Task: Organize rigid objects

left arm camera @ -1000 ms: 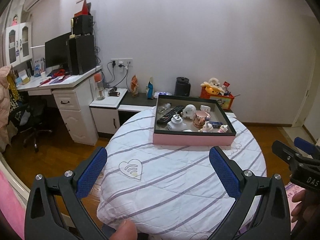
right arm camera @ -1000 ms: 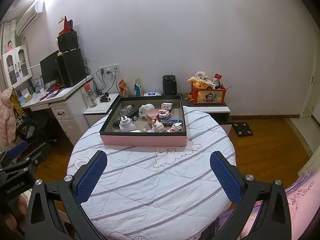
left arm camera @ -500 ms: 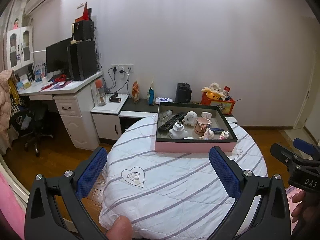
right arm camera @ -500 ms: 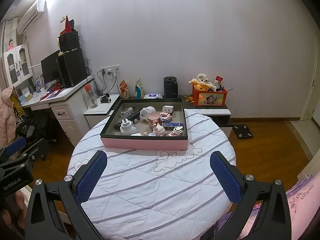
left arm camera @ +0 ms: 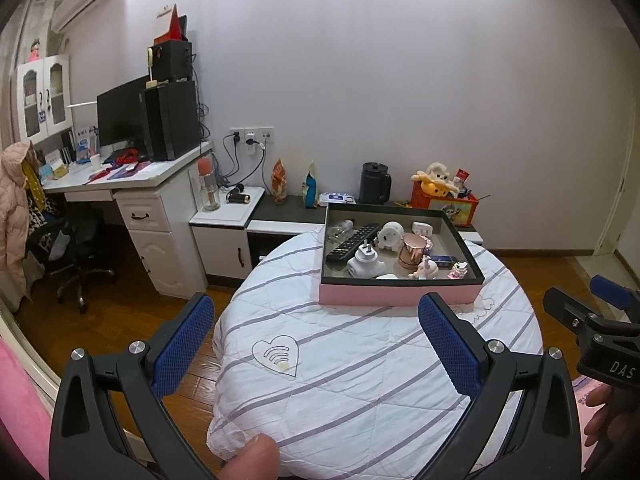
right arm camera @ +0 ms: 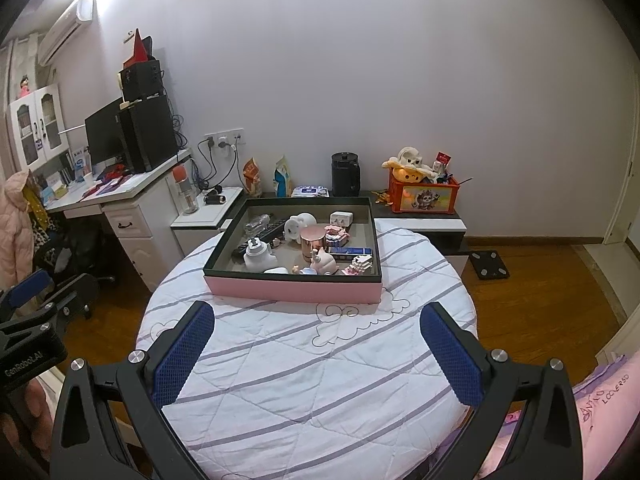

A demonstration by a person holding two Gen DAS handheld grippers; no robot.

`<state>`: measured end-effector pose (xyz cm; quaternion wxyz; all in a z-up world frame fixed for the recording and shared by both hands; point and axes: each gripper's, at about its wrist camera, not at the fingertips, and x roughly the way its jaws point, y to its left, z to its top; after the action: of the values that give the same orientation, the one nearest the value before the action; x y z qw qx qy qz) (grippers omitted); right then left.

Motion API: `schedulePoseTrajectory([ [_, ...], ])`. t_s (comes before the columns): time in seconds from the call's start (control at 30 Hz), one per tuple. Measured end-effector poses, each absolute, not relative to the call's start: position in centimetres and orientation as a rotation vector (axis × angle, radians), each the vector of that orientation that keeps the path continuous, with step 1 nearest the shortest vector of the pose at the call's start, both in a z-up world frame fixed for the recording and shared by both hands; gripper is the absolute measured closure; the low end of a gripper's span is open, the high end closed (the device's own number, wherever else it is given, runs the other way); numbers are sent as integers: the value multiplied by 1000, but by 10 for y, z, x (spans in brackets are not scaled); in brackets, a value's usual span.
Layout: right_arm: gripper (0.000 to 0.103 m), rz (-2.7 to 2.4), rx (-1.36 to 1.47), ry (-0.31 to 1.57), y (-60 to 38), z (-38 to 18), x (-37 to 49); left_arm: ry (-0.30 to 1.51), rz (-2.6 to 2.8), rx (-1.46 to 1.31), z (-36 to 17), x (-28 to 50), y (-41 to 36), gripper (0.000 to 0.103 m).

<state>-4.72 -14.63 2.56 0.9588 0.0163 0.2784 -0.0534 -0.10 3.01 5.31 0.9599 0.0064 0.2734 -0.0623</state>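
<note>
I note table cover (right arm camera: 304,360): quilted cloth, matt, striped. Tray (right arm camera: 292,290): pink outer wall smooth, matt; dark rim. Cup (right arm camera: 313,242) in tray: glossy copper-toned metal. Floor (right arm camera: 532,304): polished wood, slight sheen. Finger pads (right arm camera: 452,356): blue, rough textured.

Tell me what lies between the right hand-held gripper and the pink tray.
Only bare quilted cover with embroidered cloud outlines, seen in the right wrist view; the right hand-held gripper is open, short of the pink tray.

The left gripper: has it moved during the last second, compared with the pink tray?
Yes. The left gripper has drawn back from the pink tray on the round table; the tray looks smaller and sits higher above the fingers.
</note>
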Motion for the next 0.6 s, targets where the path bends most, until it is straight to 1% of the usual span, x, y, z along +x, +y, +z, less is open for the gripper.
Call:
schedulePoseTrajectory([
  [0.6,0,-107,37,573,-144,22,-43,570,-126,21,51,3,29,0],
])
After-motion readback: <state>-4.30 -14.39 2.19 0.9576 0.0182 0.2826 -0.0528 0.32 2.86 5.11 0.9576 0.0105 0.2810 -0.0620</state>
